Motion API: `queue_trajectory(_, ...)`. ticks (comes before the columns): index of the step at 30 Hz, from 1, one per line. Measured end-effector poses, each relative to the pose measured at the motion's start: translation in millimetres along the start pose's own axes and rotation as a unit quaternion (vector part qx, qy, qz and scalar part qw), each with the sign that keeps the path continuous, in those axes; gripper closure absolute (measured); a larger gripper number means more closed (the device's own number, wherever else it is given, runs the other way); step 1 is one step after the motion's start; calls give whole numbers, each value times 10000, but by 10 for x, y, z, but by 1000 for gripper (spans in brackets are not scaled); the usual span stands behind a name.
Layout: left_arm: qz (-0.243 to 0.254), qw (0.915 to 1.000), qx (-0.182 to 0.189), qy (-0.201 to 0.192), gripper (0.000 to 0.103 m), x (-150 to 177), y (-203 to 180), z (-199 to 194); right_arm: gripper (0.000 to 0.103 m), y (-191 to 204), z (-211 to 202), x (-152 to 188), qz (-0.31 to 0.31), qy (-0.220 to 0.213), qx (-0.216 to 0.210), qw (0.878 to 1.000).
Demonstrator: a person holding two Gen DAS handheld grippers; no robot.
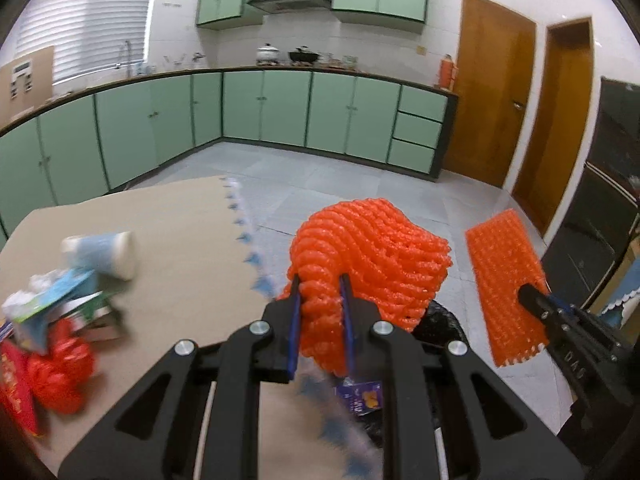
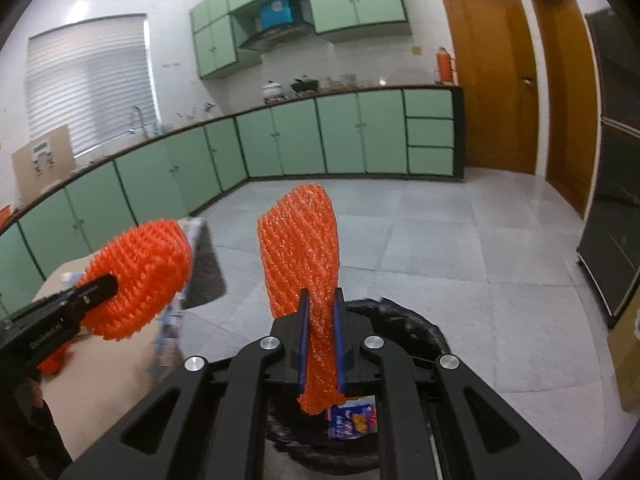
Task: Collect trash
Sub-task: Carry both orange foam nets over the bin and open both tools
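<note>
Bench: it lies to your left, with the rest of the trash in a pile at its near corner; leave that until both hands are free.
Bin: the black-lined bin sits on the floor just past the bench edge, below both grippers, with a printed packet already inside. Bring each net over the middle of its mouth, not the rim.
Left net: this bunched orange foam net is off the bench and in the air above the bin's near edge. It is bulky and springy, so lower it before you let go.
Right net: this flatter orange net stands upright from its gripper, over the bin.
Left gripper: its jaws are nearly closed, pinching the left net's lower end.
Right gripper: its jaws are closed tight on the right net's narrow end. Tip it down, then release one hand at a time.
</note>
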State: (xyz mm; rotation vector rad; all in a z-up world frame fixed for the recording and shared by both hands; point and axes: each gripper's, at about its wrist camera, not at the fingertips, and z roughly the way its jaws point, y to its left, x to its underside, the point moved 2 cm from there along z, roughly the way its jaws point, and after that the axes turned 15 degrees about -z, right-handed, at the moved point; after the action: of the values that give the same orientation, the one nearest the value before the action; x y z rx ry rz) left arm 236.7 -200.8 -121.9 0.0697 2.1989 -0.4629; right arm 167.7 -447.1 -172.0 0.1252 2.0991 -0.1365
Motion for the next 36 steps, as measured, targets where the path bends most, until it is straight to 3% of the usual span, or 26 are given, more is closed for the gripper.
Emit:
queue_trajectory(7,178,9995,82,251,86,90,-457,489,92,-358,271,141,156,220,236,9994)
queue_trajectory(15,194,9971,151,722,75,134,-708,985,85,-712,634,320,287,619,423,9968)
queue_trajectory(18,176,9966,171,783,66,105,-721,1071,72,-823,695,351,319,715,509,9956)
queue_trajectory(20,189,9967,227,753,58,74,-733,1069,55,-868,700,351,334,737,530,9953)
queue_trajectory(21,201,9970,239,710,49,67,-734,1061,52,-886,698,353,322,722,549,9954)
queue_trajectory(23,161,9972,296,673,45,57,-723,1040,49,-886,679,347,313,701,563,9955)
queue_trajectory(27,114,9971,324,686,45,49,-683,972,47,-864,638,317,402,680,553,9953)
queue_trajectory(36,80,9994,321,88,28,-138,-272,320,12,-562,146,97,426,192,464,9978)
